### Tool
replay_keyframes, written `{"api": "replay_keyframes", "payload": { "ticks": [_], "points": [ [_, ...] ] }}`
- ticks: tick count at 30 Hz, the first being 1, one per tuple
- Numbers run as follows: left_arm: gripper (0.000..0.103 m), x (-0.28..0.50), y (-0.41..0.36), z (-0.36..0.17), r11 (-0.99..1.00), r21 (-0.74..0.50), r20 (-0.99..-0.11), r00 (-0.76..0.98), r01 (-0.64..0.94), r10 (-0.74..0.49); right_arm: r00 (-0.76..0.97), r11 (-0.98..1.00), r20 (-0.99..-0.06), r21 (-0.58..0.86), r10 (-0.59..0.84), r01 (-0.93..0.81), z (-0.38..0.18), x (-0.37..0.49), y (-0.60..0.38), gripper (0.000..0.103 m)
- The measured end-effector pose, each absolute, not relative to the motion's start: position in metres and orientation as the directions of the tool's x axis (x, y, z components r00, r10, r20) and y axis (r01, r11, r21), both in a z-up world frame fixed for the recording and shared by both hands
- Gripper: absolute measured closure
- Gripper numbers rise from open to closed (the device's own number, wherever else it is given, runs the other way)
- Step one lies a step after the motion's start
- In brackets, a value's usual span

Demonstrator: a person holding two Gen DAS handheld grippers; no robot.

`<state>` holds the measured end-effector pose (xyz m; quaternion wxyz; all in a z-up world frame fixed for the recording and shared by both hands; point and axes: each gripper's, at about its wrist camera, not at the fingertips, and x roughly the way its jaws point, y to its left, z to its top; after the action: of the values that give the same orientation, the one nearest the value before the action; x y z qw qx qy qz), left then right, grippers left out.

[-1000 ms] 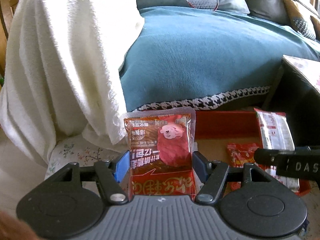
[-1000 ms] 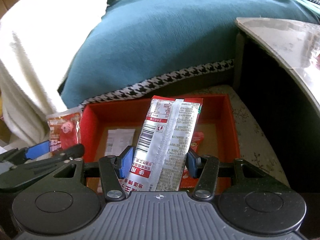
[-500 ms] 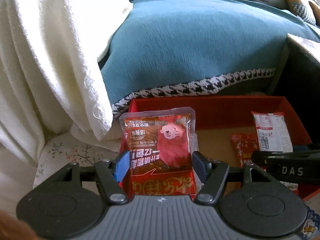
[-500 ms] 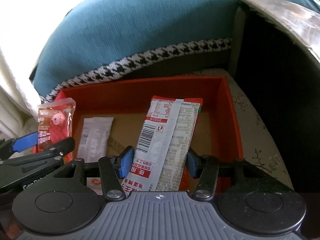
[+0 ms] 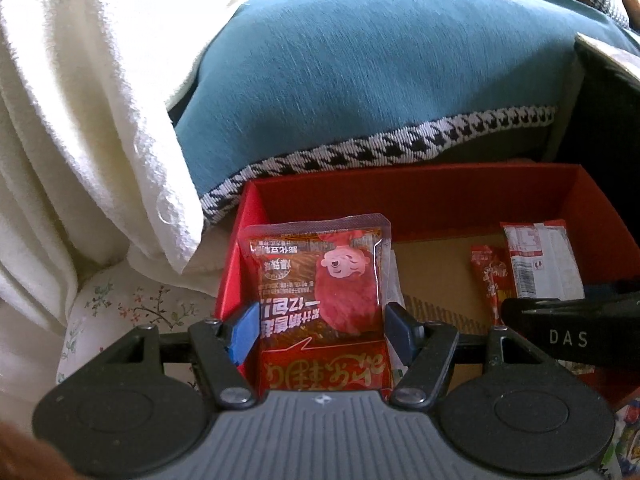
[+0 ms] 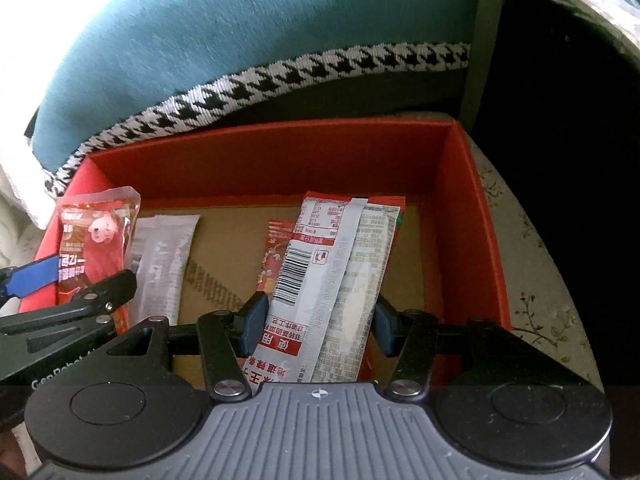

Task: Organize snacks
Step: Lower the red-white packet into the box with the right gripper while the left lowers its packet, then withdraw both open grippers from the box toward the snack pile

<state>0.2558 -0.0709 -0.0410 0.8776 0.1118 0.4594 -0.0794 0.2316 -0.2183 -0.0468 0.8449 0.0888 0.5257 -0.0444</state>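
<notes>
1. A teal blanket (image 5: pixel 380 92) with a woven houndstooth border is lying draped beyond both grippers, beside a fluffy white throw (image 5: pixel 80 100).
2. A shallow red box (image 6: pixel 280 152) with a brown cardboard floor is sitting just ahead of and below both sets of jaws.
3. The right gripper (image 6: pixel 316 320) is clamping a long silver foil packet (image 6: pixel 340 264), barcode side up, reaching forward over the box.
4. The left gripper (image 5: pixel 318 326) is gripping a glossy red snack pouch (image 5: pixel 316 280) with clear sealed edges and a cartoon face, above the box's left end.
5. A small red sachet (image 6: pixel 272 256) is lying flat in the box, partly under the silver packet.
</notes>
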Motion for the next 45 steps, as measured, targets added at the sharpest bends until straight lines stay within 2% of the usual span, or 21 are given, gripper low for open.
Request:
{"api": "replay_keyframes", "payload": {
  "ticks": [12, 19, 28, 34, 45],
  "points": [
    [0.039, 0.258, -0.070, -0.047, 0.960, 0.114, -0.838, 0.544, 0.256, -0.045, 0.460, 0.980, -0.888, 0.109, 0.020, 0.168, -0.042, 0.232, -0.216, 0.034],
    [0.037, 0.254, -0.068, -0.032, 0.960, 0.120, -0.826, 0.562, 0.252, -0.044, 0.490, 0.984, -0.872, 0.087, -0.001, 0.156, -0.029, 0.228, -0.211, 0.027],
    [0.036, 0.247, -0.055, -0.014, 0.974, 0.054, -0.817, 0.571, 0.221, -0.084, 0.520, 0.980, -0.854, 0.117, 0.018, 0.158, -0.012, 0.222, -0.212, 0.026],
    [0.036, 0.233, -0.059, -0.003, 0.971, 0.079, -0.801, 0.594, 0.224, -0.072, 0.539, 0.982, -0.842, 0.122, 0.024, 0.147, -0.002, 0.212, -0.205, 0.025],
    [0.036, 0.210, -0.038, 0.013, 0.981, 0.025, -0.808, 0.581, 0.194, -0.094, 0.557, 0.982, -0.830, 0.126, 0.028, 0.138, 0.015, 0.188, -0.199, 0.020]
  ]
}}
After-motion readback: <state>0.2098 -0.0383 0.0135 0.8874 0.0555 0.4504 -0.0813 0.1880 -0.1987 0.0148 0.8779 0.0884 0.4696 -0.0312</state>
